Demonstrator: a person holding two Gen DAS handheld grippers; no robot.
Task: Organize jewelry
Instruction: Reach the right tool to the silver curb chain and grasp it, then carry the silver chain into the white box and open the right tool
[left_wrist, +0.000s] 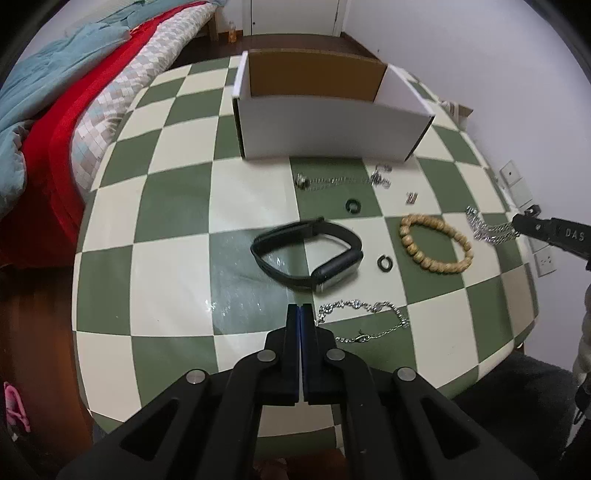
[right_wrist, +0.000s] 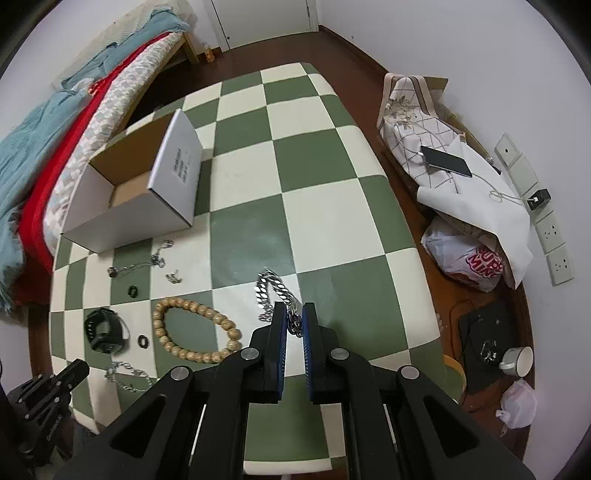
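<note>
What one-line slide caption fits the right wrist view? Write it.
Right gripper closes around a chunky silver chain beside a wooden bead bracelet.

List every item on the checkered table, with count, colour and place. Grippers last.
open cardboard box: one, white outside, brown inside, far side of table
thin silver necklace: one, just in front of box
small black rings: two, one behind the watch, one at its right
black wristwatch: one, centre
wooden bead bracelet: one, tan, right of watch
chunky silver chain: one, right side
fine silver bracelet: one, near edge
left hand-held gripper: black, shut, empty
right hand-held gripper: black, closing around chunky chain
</note>
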